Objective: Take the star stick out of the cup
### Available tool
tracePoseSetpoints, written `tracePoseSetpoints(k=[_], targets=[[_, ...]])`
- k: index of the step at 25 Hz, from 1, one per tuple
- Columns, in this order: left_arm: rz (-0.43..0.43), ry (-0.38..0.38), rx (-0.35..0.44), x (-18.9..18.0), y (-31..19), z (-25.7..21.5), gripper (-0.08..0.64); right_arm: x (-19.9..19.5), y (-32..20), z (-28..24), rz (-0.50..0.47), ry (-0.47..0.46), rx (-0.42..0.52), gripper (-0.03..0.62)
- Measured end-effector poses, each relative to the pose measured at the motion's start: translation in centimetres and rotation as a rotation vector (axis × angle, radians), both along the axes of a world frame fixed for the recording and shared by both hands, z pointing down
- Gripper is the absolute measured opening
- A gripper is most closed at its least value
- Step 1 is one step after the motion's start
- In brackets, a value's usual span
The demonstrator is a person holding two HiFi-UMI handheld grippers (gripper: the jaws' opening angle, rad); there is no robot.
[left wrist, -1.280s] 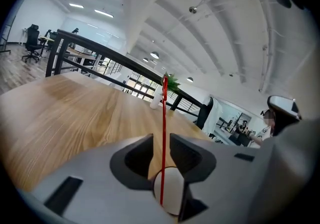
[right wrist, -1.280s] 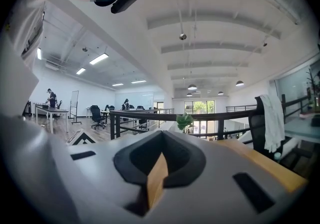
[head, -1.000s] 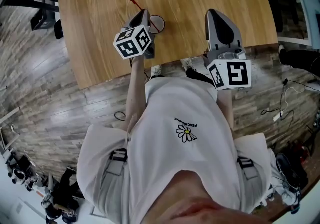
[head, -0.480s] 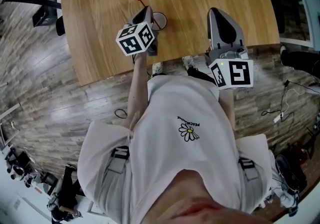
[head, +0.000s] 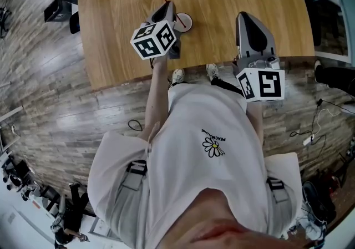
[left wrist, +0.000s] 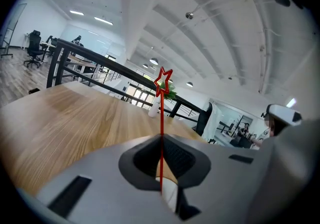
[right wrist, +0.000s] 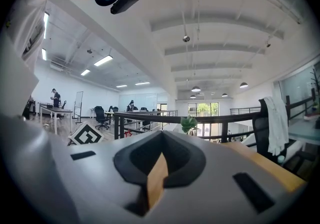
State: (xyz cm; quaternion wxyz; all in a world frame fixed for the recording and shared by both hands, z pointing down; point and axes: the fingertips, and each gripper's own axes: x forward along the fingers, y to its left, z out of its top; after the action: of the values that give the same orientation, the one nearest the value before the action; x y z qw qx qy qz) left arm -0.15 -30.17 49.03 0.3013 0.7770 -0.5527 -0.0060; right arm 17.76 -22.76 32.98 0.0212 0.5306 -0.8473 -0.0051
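White daisy-print T-shirt (head: pixel 208 142) is seen nearest the head camera. Just beyond it, the grey left gripper (head: pixel 168 6) and the grey right gripper (head: pixel 248 18) are held over the near edge of the light wooden table (head: pixel 111 31), well apart from each other.

The right gripper's jaws are seen closed together in its own view. Nothing is held between them, and only table wood shows through the gap below.

The left gripper's jaws are pinched on the thin red star stick (left wrist: pixel 161 113), which is gripped low on its shaft. The stick is a straight, wire-thin rod, topped by a small red outline star that is hollow in the middle. It is seen near upright in the left gripper view.

A small white round cup (head: pixel 183 22) stands on the table just beside the left gripper's tip. The stick's lower end is seen within the cup's rim, with the shaft tilted toward the table's far left. Whether that end is lifted clear cannot be told.

Farthest off, a black metal railing (left wrist: pixel 85 55) is seen past the table.
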Motion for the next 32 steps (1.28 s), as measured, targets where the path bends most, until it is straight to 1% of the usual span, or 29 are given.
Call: tracePoseSetpoints(k=[2, 9, 13, 15, 19, 21, 24, 26, 27, 30, 32], targets=[[-0.009, 0.019, 0.029, -0.2, -0.3, -1.5, 0.018, -0.2, 0.1, -0.2, -0.011, -0.003, 0.007, 0.006], [-0.036, 0.025, 0.182, -1.2, -0.9, -8.8, 0.018, -1.2, -0.4, -1.5, -0.054, -0.023, 0.049, 0.006], [-0.064, -0.010, 0.298, -1.6, 0.4, -13.8, 0.018, -1.7, -0.8, -2.6, -0.082, -0.037, 0.077, 0.006], [-0.084, -0.049, 0.370, -1.9, 1.1, -16.6, 0.018, -1.9, -1.4, -3.3, -0.087, -0.038, 0.093, 0.006], [-0.128, -0.168, 0.524, -2.2, 3.1, -22.1, 0.018, -2.6, -2.5, -4.7, -0.104, -0.024, 0.140, 0.006], [-0.151, -0.234, 0.588, -2.3, 4.4, -24.4, 0.018, -3.3, -2.7, -5.6, -0.129, -0.047, 0.159, 0.006], [-0.186, -0.358, 0.668, -2.4, 6.5, -26.9, 0.018, -4.2, -2.7, -6.6, -0.170, -0.110, 0.173, 0.006], [-0.211, -0.426, 0.715, -2.5, 7.9, -28.1, 0.018, -4.9, -2.6, -7.1, -0.187, -0.130, 0.186, 0.006], [-0.215, -0.445, 0.734, -2.3, 8.5, -28.7, 0.018, -5.2, -2.5, -7.3, -0.196, -0.130, 0.195, 0.006], [-0.207, -0.476, 0.756, -2.1, 9.8, -29.5, 0.018, -6.5, -2.1, -8.1, -0.230, -0.095, 0.244, 0.006], [-0.227, -0.490, 0.761, -2.8, 10.4, -29.7, 0.018, -7.2, -1.8, -8.7, -0.245, -0.073, 0.277, 0.006]])
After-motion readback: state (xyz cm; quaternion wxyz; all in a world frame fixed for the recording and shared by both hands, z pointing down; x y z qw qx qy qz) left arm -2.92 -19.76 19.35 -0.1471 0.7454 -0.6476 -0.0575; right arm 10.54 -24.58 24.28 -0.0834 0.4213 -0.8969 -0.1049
